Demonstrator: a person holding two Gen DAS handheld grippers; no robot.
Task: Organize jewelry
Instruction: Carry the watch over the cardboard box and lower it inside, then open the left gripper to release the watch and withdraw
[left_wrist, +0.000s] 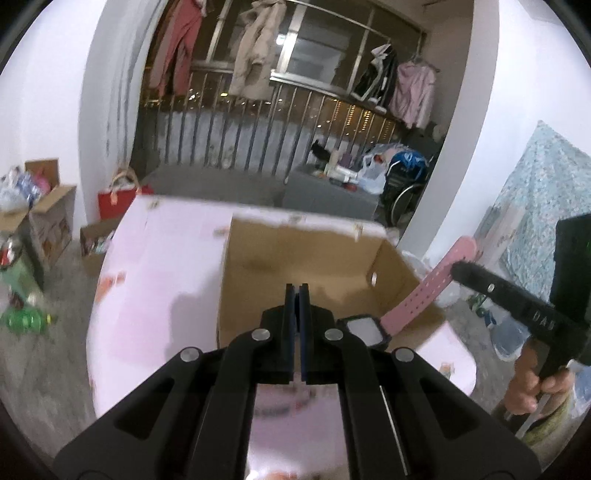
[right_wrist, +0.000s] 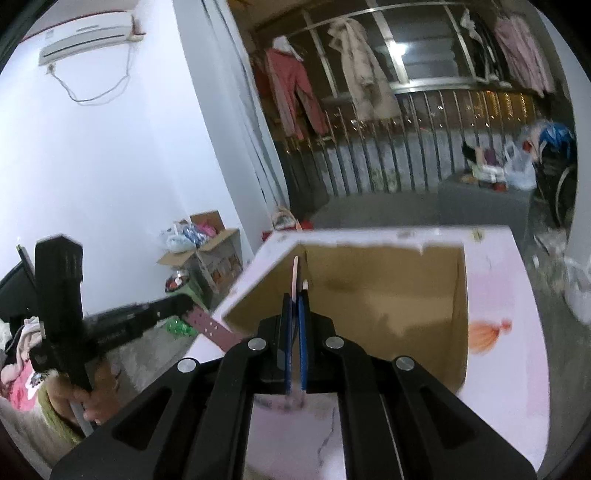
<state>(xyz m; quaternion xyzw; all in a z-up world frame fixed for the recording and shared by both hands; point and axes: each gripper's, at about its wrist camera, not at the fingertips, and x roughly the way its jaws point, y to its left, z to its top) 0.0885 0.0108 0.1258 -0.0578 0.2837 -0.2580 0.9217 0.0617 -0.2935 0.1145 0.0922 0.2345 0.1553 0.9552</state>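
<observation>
- Left wrist view: my left gripper (left_wrist: 298, 291) has its blue-padded fingers pressed nearly together, and from this camera I cannot make out anything between them
- Just to the right of those fingers sits the square face of a pink watch (left_wrist: 364, 329), with one half of its pink, hole-punched strap running up and to the right
- That strap end is pinched by my right gripper (left_wrist: 458, 266), which reaches in from the right edge; my right hand (left_wrist: 532, 384) wraps the handle below it
- Under and beyond the watch is an open cardboard box (left_wrist: 306, 258), brown inside, resting on a pale pink table (left_wrist: 166, 266)
- Right wrist view: my right gripper (right_wrist: 295, 295) is clamped on the thin edge of the strap, which sticks up between the blue pads
- Off to the left, the other strap half runs to my left gripper (right_wrist: 186, 303), whose tips sit right at its end, so that gripper is closed on the watch (right_wrist: 212, 325) too, with my left hand (right_wrist: 92, 402) gripping its handle low down
- So the watch hangs stretched between the two grippers, just in front of the box's near edge and above the table
- The box (right_wrist: 388, 295) looks empty as far as I can see into it
- Behind the table (right_wrist: 517, 350) there is a balcony railing (left_wrist: 258, 122) with clothes hanging above it, blurred
</observation>
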